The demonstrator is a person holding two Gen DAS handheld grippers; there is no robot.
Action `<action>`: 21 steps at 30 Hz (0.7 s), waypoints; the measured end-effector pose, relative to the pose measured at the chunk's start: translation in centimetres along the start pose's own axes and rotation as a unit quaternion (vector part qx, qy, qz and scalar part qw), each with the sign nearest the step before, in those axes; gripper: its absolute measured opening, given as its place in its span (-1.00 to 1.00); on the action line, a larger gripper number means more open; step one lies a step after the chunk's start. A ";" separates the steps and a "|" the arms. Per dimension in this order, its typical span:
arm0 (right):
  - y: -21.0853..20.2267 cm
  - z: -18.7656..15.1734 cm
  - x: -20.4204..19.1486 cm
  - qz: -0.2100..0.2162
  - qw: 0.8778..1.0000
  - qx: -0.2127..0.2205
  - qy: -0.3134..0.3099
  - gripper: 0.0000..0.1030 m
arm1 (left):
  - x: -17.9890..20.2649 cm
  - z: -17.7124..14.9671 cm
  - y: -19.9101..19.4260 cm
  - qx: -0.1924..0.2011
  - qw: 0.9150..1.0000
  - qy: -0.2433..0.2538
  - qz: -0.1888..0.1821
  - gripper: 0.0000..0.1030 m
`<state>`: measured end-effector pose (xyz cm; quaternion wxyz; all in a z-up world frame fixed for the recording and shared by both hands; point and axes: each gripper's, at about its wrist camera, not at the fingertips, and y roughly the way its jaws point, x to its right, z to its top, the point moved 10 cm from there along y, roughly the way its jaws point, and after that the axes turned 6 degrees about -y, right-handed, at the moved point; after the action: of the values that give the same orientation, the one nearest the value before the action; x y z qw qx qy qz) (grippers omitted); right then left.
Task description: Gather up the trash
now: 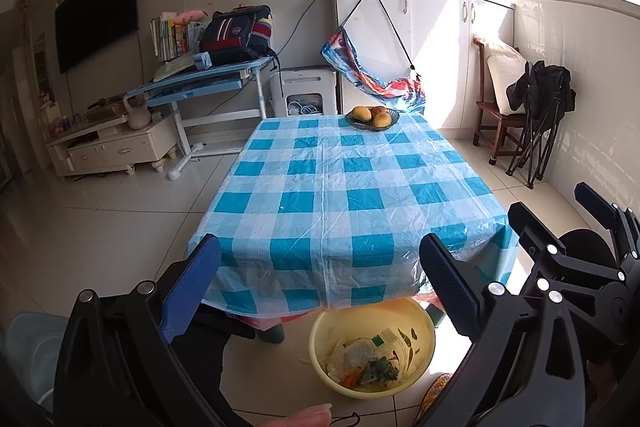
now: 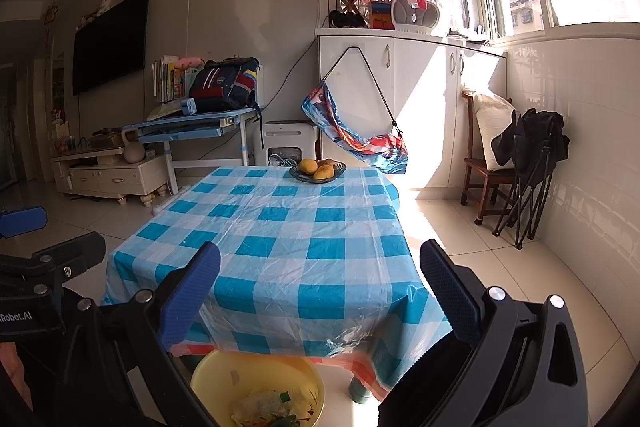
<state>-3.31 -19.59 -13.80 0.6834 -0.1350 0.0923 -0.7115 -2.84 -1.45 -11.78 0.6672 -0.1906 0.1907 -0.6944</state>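
Observation:
A yellow plastic basin (image 1: 420, 323) sits on the floor at the near edge of the table; it holds wrappers, a clear bag and vegetable scraps (image 1: 364, 363). It also shows in the right wrist view (image 2: 224, 371), with the trash (image 2: 276, 405) inside. My left gripper (image 1: 320, 287) is open and empty, held above the table's near edge and the basin. My right gripper (image 2: 320, 293) is open and empty, beside the left one, over the table's near corner. The right gripper's body shows in the left wrist view (image 1: 576, 259).
The table (image 1: 336, 195) wears a blue-and-white checked plastic cloth. A dark glass bowl of mangoes (image 1: 372, 117) stands at its far end. A wooden chair (image 1: 496, 119) and folded black chair (image 1: 540, 123) stand right; a blue desk (image 1: 208, 83) and TV cabinet (image 1: 112, 147) left.

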 end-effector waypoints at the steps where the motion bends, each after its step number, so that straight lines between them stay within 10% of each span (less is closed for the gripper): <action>1: 0.0 0.1 0.0 0.000 1.000 0.000 0.000 0.85 | 0.0 0.0 0.1 0.000 1.000 0.001 0.002 0.87; 21: 0.1 0.2 0.1 0.000 1.000 -0.001 0.000 0.85 | 0.1 -0.1 0.1 -0.001 1.000 0.005 0.005 0.87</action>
<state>-3.16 -19.68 -13.63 0.6836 -0.1356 0.0927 -0.7111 -2.80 -1.54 -11.95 0.6696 -0.1870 0.1954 -0.6918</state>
